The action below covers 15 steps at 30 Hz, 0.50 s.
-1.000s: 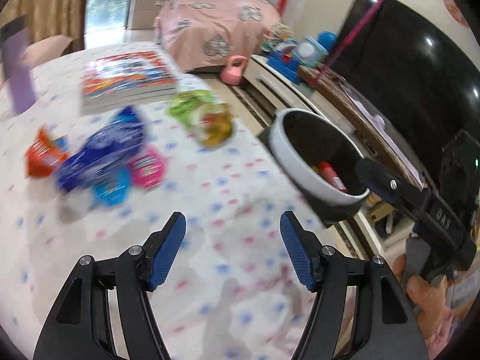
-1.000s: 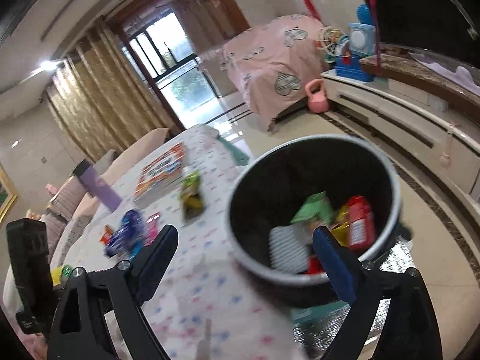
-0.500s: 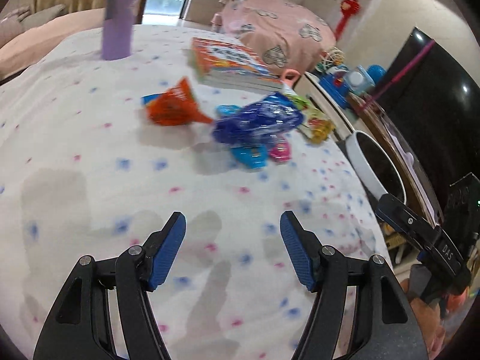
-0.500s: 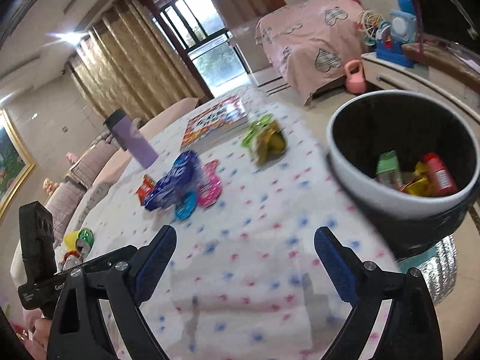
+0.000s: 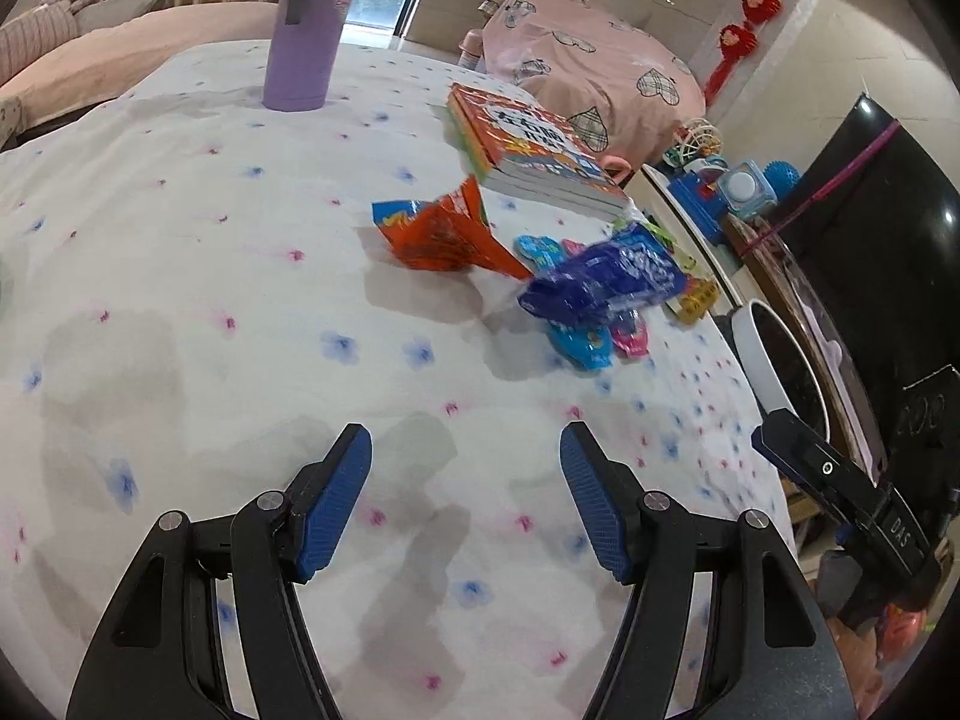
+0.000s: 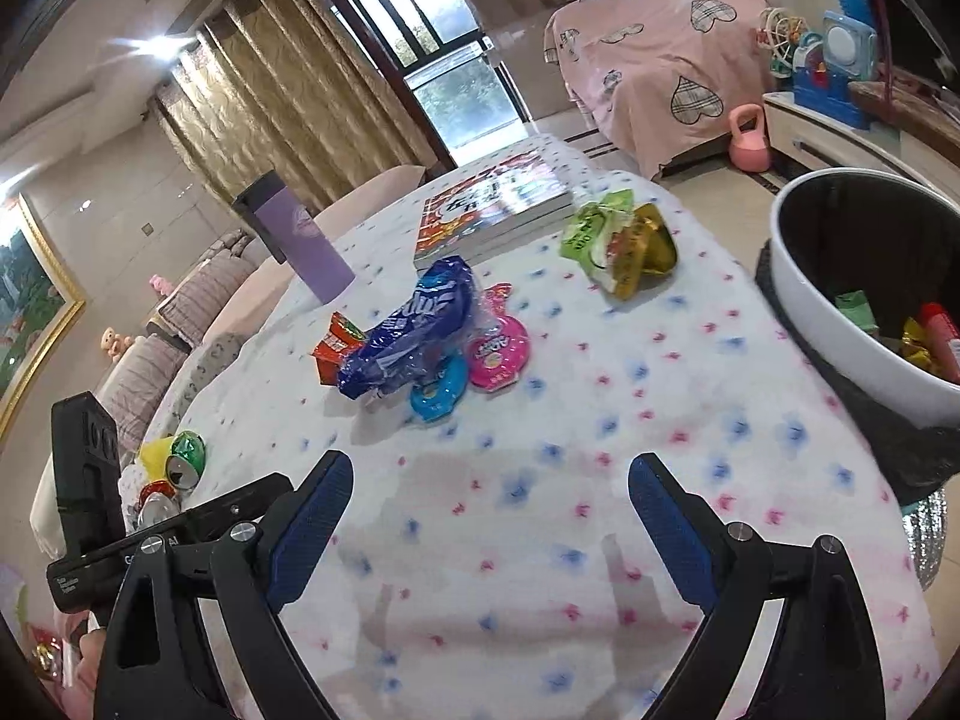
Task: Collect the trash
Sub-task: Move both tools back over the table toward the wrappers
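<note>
Wrappers lie in a cluster on the flowered tablecloth: an orange packet [image 5: 444, 234] [image 6: 336, 345], a blue bag [image 5: 606, 285] [image 6: 414, 324], a cyan round wrapper [image 6: 438, 390] [image 5: 579, 345], a pink one [image 6: 498, 348] and a green-and-gold pair [image 6: 624, 243]. The white-rimmed bin [image 6: 864, 294] [image 5: 780, 360] stands off the table's right edge with trash inside. My left gripper [image 5: 465, 468] is open and empty over bare cloth, short of the wrappers. My right gripper [image 6: 489, 498] is also open and empty, with the cluster ahead of it.
A purple tumbler [image 5: 306, 24] [image 6: 300, 240] and a stack of books [image 5: 534, 150] [image 6: 492, 204] stand at the far side of the table. Crushed cans [image 6: 180, 462] lie beyond the left edge. A pink-covered bed [image 6: 660, 54] and a low cabinet [image 6: 852, 138] are behind.
Both grippers have swung left, away from the bin and over the table. The bin has slid to the right edge of both views and the wrappers have come nearer the middle. Both stay open.
</note>
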### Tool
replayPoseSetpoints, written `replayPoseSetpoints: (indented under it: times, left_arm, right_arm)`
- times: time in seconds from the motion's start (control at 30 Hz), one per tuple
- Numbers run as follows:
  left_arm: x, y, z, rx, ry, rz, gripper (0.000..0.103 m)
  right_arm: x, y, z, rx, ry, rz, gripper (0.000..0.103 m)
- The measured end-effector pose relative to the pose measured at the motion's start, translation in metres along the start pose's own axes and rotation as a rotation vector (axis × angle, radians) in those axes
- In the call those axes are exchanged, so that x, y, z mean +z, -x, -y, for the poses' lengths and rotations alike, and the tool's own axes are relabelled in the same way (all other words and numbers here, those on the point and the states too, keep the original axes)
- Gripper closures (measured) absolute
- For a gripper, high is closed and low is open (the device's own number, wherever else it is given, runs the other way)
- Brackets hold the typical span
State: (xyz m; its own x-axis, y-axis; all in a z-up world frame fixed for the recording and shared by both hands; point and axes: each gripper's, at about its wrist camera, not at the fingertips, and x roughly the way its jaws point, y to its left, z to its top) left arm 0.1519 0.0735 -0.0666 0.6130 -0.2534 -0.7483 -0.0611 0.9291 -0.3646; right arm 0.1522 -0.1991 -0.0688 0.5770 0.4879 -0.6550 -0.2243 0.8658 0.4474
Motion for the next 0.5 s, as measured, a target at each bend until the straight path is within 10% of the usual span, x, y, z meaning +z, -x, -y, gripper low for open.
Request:
replayPoseSetpoints:
  times: [0.5]
  left_arm:
    - [0.066,-0.025,-0.008,0.023,0.000,0.043,0.036]
  right_arm:
    - [0.044,-0.040,-0.020,0.031,0.005,-0.005,0.026]
